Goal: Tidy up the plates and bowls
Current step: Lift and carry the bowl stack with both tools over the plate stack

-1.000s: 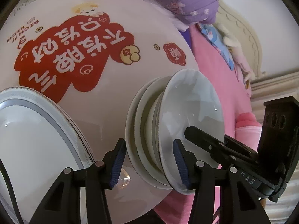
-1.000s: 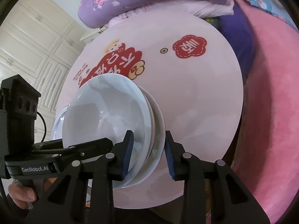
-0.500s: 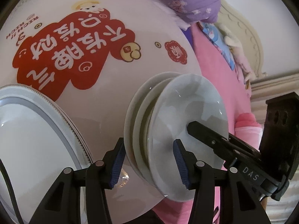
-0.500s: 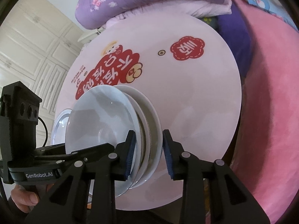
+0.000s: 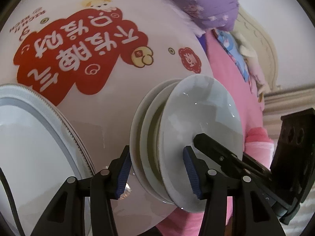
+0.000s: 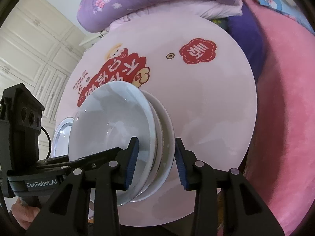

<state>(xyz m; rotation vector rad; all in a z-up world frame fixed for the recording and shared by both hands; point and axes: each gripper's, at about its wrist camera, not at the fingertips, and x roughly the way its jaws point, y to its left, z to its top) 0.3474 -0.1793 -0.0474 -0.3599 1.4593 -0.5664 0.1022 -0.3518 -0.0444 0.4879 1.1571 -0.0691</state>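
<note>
Left wrist view: blue-padded fingers (image 5: 123, 174) of the left gripper (image 5: 157, 174) stand apart around the near rim of a stack of white bowls (image 5: 198, 122) at lower centre, contact not resolvable; the stack rests on a round pink table (image 5: 110, 110) printed in red, a silver-rimmed white plate (image 5: 37, 141) fills the lower left, and the right gripper (image 5: 246, 165) reaches onto the top bowl from the lower right. Right wrist view: fingers (image 6: 132, 164) of the right gripper (image 6: 156, 165) likewise straddle the stack of white bowls (image 6: 110, 129) at lower centre, spread, grip not confirmable; left gripper (image 6: 59, 169) enters from the lower left, silver-rimmed white plate (image 6: 61, 135) shows behind the stack, purple floral bedding (image 6: 157, 2) lies along the top of the frame, and a pink blanket (image 6: 285, 118) fills the right.
</note>
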